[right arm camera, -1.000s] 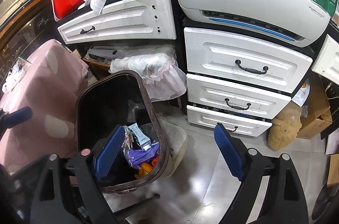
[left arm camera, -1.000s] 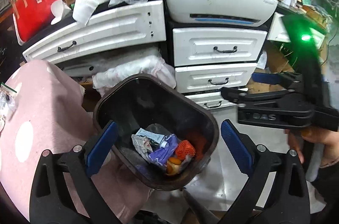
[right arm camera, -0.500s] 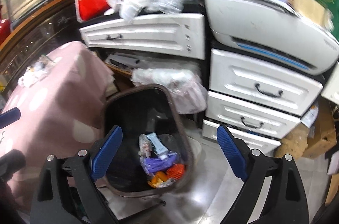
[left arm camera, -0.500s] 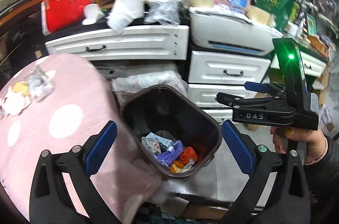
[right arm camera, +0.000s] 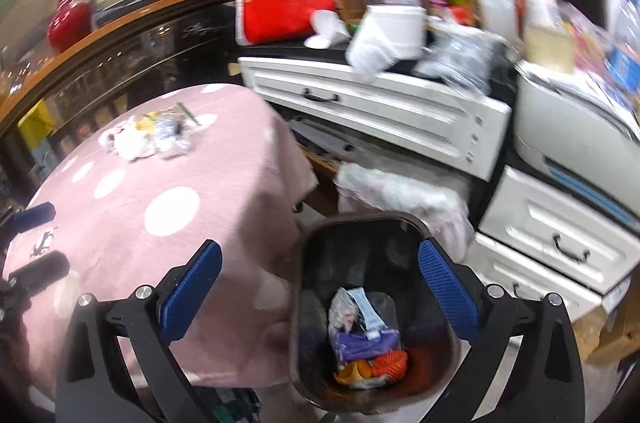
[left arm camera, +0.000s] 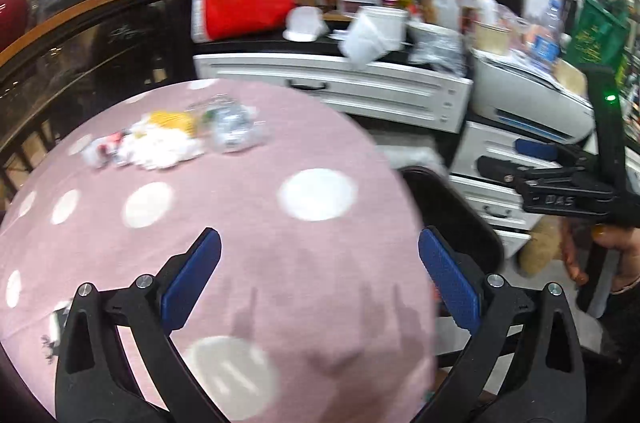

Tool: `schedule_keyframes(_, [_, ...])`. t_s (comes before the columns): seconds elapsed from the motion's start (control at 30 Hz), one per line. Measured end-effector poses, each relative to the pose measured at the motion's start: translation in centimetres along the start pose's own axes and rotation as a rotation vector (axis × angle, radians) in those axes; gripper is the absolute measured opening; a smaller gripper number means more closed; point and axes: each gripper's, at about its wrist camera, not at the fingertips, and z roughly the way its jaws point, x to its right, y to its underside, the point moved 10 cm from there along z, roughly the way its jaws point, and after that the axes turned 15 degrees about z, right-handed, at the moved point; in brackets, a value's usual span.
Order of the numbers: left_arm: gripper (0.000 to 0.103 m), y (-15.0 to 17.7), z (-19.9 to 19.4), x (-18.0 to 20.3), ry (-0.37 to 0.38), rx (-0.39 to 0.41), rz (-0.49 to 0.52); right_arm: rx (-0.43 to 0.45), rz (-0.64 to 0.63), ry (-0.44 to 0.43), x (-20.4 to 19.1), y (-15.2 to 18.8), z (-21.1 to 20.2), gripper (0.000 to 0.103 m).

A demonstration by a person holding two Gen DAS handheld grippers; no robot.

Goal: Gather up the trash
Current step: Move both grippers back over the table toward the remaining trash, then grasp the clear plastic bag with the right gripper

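While the left gripper is being held wide open and empty over the pink counter, leftover trash is still lying there. On the right wrist view, the right gripper jaws are opening, empty, above the bin, partly filled.

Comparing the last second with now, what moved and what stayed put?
Both tools swung away from the bin toward the pink dotted tablecloth. The left tool, open and empty, now hangs over the cloth; the right tool, jaws opening with nothing between them, straddles the bin's near rim. The trash in the bin and the trash pile on the table lie unchanged.
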Motion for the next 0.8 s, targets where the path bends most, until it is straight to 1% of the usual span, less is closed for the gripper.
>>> schedule_keyframes(0.13, [0.097, 1.9, -0.3, -4.2, -0.089, -0.040, -0.017, -0.019, -0.062, -0.059, -3.7, -0.1, 0.6, 0.097])
schedule_keyframes(0.2, [0.097, 2.6, -0.4, -6.0, -0.124, -0.052, -0.037, -0.031, -0.101, -0.080, -5.8, -0.1, 1.2, 0.097])
schedule_keyframes(0.27, [0.097, 3.4, -0.4, -7.7, -0.145, -0.063, -0.063, -0.034, -0.144, -0.091, -7.7, -0.1, 1.8, 0.097])
schedule_keyframes(0.43, [0.097, 5.2, 0.3, -11.4, -0.156, -0.107, -0.136, -0.050, -0.227, -0.123, -12.2, -0.8, 3.6, 0.097])
schedule_keyframes(0.53, [0.097, 5.6, 1.1, -13.0, -0.172, -0.134, -0.142, -0.063, -0.269, -0.132, -14.3, -1.0, 4.9, 0.097])
schedule_keyframes(0.67, [0.097, 5.5, 2.6, -14.6, -0.176, -0.163, -0.151, -0.094, -0.301, -0.152, -16.8, -1.4, 6.9, 0.097])
schedule_keyframes(0.8, [0.097, 5.2, 4.5, -16.0, -0.173, -0.186, -0.162, -0.128, -0.302, -0.156, -18.7, -2.2, 9.7, 0.096])
